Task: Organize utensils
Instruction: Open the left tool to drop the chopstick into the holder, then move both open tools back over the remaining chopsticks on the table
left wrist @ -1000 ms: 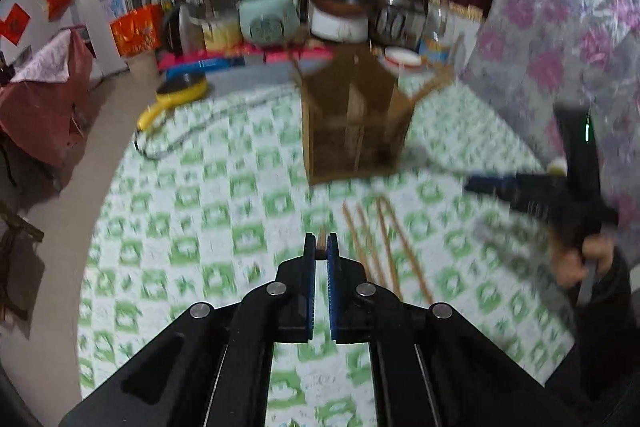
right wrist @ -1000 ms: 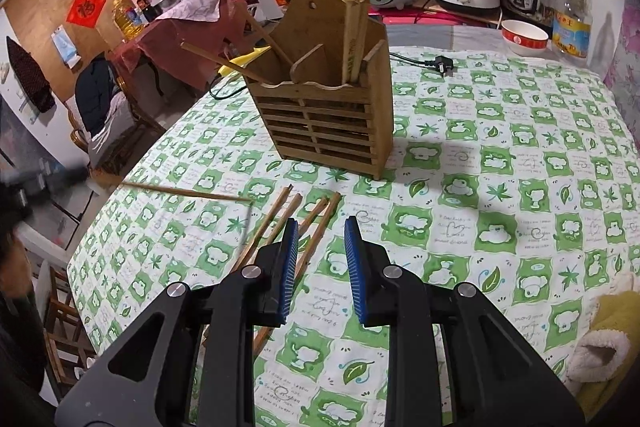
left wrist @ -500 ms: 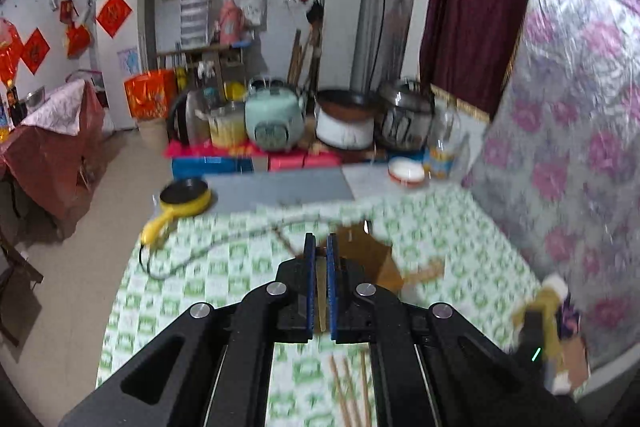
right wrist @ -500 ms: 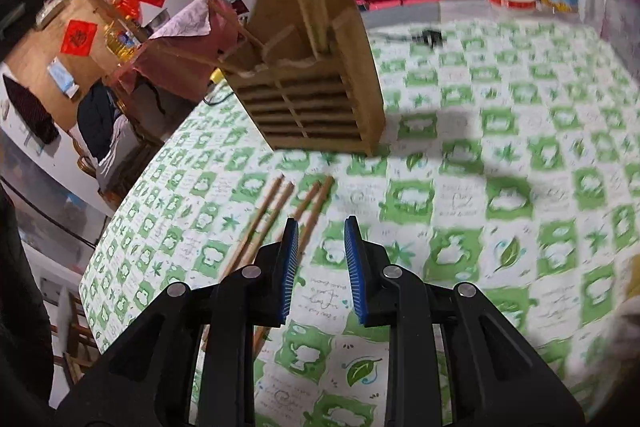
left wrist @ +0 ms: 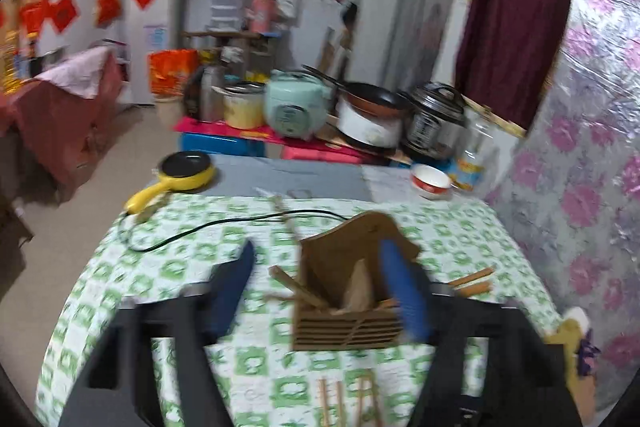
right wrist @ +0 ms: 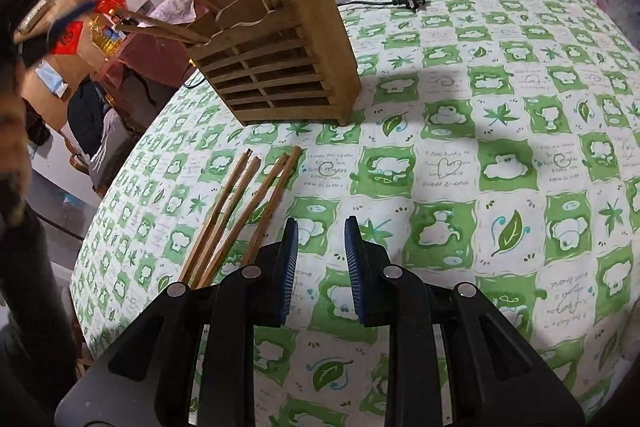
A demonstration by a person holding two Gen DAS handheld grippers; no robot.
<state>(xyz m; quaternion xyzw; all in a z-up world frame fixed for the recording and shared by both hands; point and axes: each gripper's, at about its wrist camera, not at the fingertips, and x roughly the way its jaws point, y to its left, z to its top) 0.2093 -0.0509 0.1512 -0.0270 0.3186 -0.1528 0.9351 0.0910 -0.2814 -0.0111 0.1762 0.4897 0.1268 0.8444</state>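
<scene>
A slatted wooden utensil holder (right wrist: 276,55) stands on the green-patterned tablecloth and holds several chopsticks that lean out of it. It also shows in the left wrist view (left wrist: 352,291). My left gripper (left wrist: 320,291) is wide open, raised above the holder, empty, with motion blur. Several loose wooden chopsticks (right wrist: 240,219) lie on the cloth in front of the holder, just left of my right gripper (right wrist: 320,267), which is open and empty low over the table. Their ends show in the left wrist view (left wrist: 348,403).
A black power cord with plug (right wrist: 408,3) lies behind the holder. A yellow pan (left wrist: 180,175), a red-and-white bowl (left wrist: 432,179) and cookers (left wrist: 296,107) stand at the far side. A floral curtain (left wrist: 592,147) bounds the right. The table edge drops off at left.
My left gripper was shut on a chopstick, lifted over the holder, and now stands wide open with the chopstick gone from it. My right gripper moved closer to the loose chopsticks.
</scene>
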